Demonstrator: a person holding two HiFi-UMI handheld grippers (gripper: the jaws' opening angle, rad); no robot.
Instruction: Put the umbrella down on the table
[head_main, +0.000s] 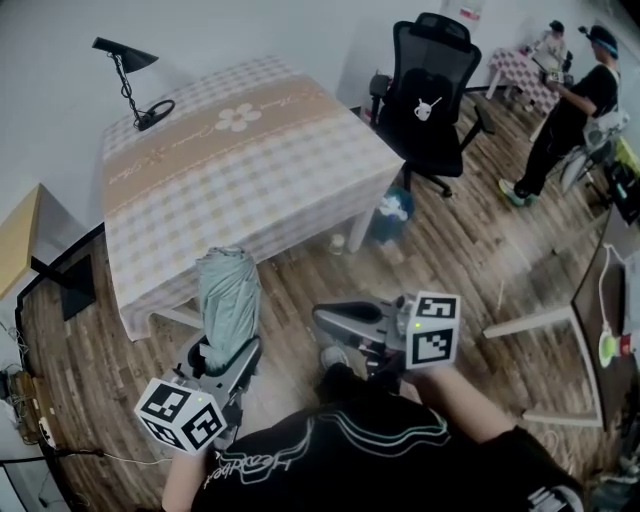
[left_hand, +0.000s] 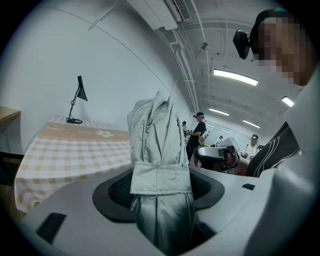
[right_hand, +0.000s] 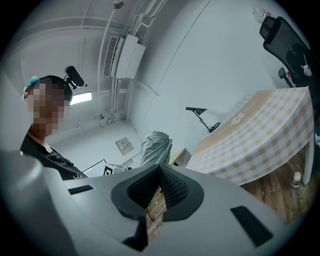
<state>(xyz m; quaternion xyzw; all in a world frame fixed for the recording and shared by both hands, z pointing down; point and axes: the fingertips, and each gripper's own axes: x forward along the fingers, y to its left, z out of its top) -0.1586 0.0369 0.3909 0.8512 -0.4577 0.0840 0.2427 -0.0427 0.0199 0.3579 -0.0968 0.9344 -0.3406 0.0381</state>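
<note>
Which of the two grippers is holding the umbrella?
The left gripper, jaws clamped on the folded grey-green umbrella; the right gripper is shut on nothing.

lamp (head_main: 125, 54) on table (head_main: 260, 170) | chair (head_main: 432, 90) right of table | umbrella (head_main: 228, 295) before table

The umbrella (head_main: 228, 295) is pale grey-green, the tablecloth (head_main: 250, 170) beige-and-white checked, the lamp (head_main: 128, 60) and chair (head_main: 435, 80) black.

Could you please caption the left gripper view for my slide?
Left gripper holding a folded grey umbrella, checked table behind.
</note>
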